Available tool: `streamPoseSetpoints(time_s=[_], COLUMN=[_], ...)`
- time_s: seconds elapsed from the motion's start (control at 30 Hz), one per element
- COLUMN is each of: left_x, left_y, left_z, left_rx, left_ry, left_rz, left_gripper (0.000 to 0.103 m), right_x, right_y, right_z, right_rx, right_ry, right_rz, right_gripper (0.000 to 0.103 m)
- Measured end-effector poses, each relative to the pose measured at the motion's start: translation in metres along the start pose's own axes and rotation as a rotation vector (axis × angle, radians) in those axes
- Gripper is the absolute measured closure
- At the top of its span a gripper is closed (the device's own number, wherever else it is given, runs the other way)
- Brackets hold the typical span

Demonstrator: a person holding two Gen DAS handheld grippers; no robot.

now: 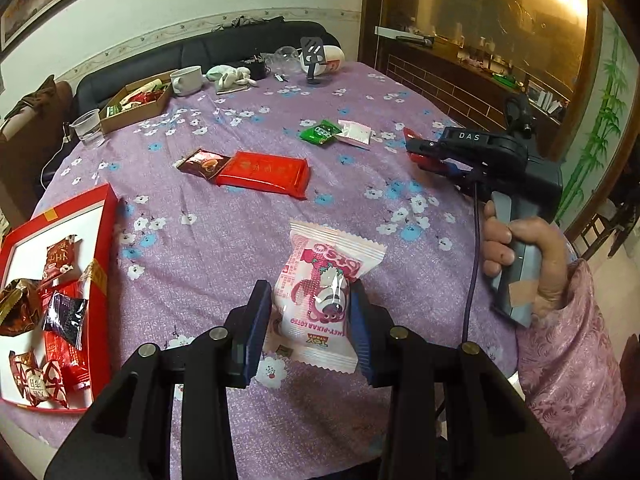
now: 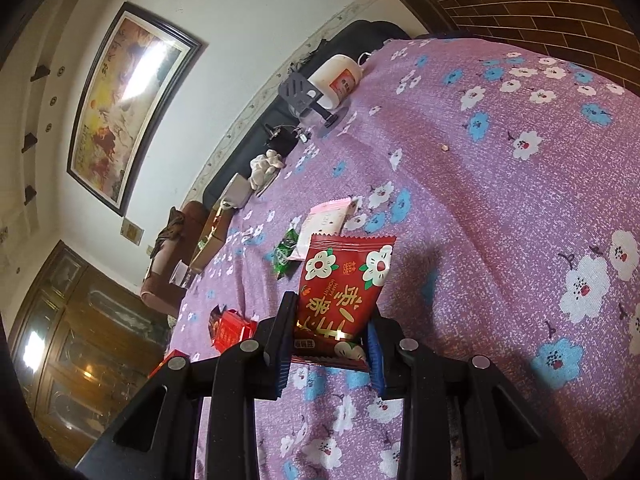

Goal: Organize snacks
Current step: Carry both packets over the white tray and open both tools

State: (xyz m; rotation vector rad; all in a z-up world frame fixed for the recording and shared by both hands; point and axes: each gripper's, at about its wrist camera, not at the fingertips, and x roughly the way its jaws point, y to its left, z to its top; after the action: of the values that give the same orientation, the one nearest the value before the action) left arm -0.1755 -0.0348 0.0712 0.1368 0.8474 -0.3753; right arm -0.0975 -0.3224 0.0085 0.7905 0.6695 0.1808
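Note:
My left gripper (image 1: 310, 300) is shut on a pink and white Lotso snack packet (image 1: 324, 292), held above the purple flowered tablecloth. My right gripper (image 2: 332, 320) is shut on a red snack packet with white flowers (image 2: 344, 284); it also shows in the left wrist view (image 1: 428, 156), held off to the right over the table. A red box with a white inside (image 1: 100, 216) lies at the left and holds several wrapped snacks. A large red packet (image 1: 264, 172), a brown packet (image 1: 202, 162), a green packet (image 1: 320, 133) and a white-pink packet (image 1: 356, 133) lie on the cloth.
A cardboard box of snacks (image 1: 136, 110), a clear plastic cup (image 1: 88, 127), a white mug (image 1: 186, 80), a crumpled cloth (image 1: 232, 74) and a phone stand (image 1: 313, 60) sit along the far edge. A dark sofa is behind the table. A wooden cabinet stands at the right.

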Motion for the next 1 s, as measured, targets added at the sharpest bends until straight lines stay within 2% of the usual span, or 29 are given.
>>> streamPoseSetpoints(time_s=[0.3, 0.47, 0.63, 0.83, 1.0], left_x=[-0.011, -0.022, -0.040, -0.057, -0.072], left_y=[0.001, 0.013, 0.034, 0.066, 0.097], left_z=[0.006, 0.010, 0.014, 0.016, 0.014], left_rx=[-0.007, -0.028, -0.058, -0.110, -0.137], left_ry=[-0.048, -0.083, -0.144, -0.212, -0.273], left_rz=[-0.017, -0.032, -0.016, 0.008, 0.066], left_gripper=[0.067, 0.067, 0.067, 0.067, 0.067], right_x=[0.002, 0.001, -0.009, -0.025, -0.012], right_y=[0.002, 0.004, 0.011, 0.067, 0.139], right_z=[0.000, 0.000, -0.004, -0.018, -0.042], right_rx=[-0.008, -0.013, 0.006, -0.073, -0.200], right_ry=[0.001, -0.007, -0.032, -0.054, -0.001], right_rz=[0.001, -0.010, -0.018, 0.057, 0.147], right_gripper=[0.071, 0.071, 0.071, 0.072, 0.072])
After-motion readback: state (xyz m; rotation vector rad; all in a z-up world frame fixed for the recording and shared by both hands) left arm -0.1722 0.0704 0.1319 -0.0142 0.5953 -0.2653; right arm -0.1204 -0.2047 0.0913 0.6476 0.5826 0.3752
